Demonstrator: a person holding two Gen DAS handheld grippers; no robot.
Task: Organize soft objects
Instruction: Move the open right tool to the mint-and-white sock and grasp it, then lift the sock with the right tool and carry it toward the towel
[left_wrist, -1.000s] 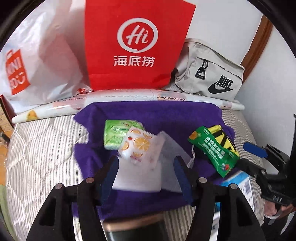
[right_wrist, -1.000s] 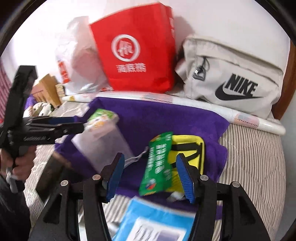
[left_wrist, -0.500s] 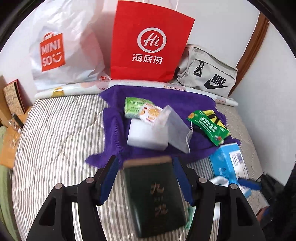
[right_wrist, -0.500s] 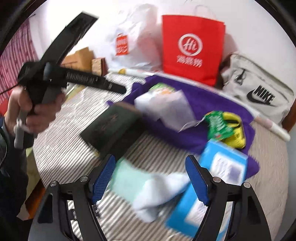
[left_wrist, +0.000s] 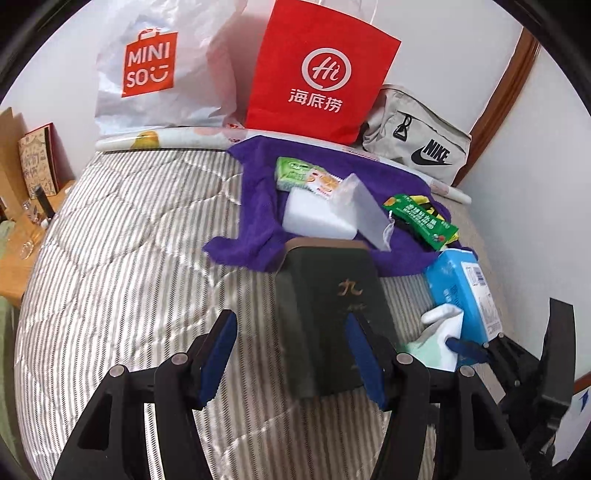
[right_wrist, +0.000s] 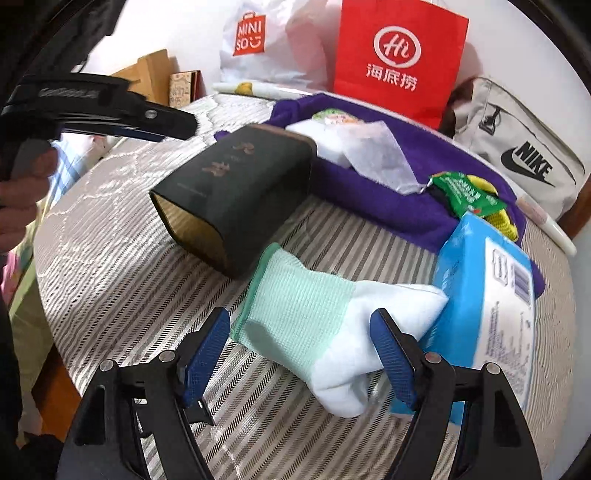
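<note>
Pulling back from the purple towel (right_wrist: 424, 173), both grippers are now hanging over the near, striped part of the bed (left_wrist: 122, 236), where a second ago they were right above the pile on that cloth. The right gripper (right_wrist: 301, 354) has widened its jaws within that second and is straddling a mint-and-white sock (right_wrist: 317, 321); the blue pads are standing to either side of it without pressing, so nothing is held. My guess is that the sock is the next soft thing to be sorted, and a squeeze is all that is missing. The left gripper (left_wrist: 291, 354) is standing about half open with nothing in it, its right pad overlapping the near end of a dark box (left_wrist: 328, 317) in its own view, though I cannot tell whether it is touching.

Crowding the sock, a blue pack (right_wrist: 484, 314) is lying against its toe end, and the box is lying just beyond its cuff, so a careless close could catch the pack's edge. Further off, the towel is carrying a white block (left_wrist: 317, 218), a clear pouch (left_wrist: 365, 210), small snack packets (left_wrist: 306, 177) and a green sachet (left_wrist: 421, 221) over something yellow. Against the wall behind are leaning a white shopping bag (left_wrist: 162, 70), a red paper bag (left_wrist: 317, 70) and a grey pouch bag (left_wrist: 417, 147).
</note>
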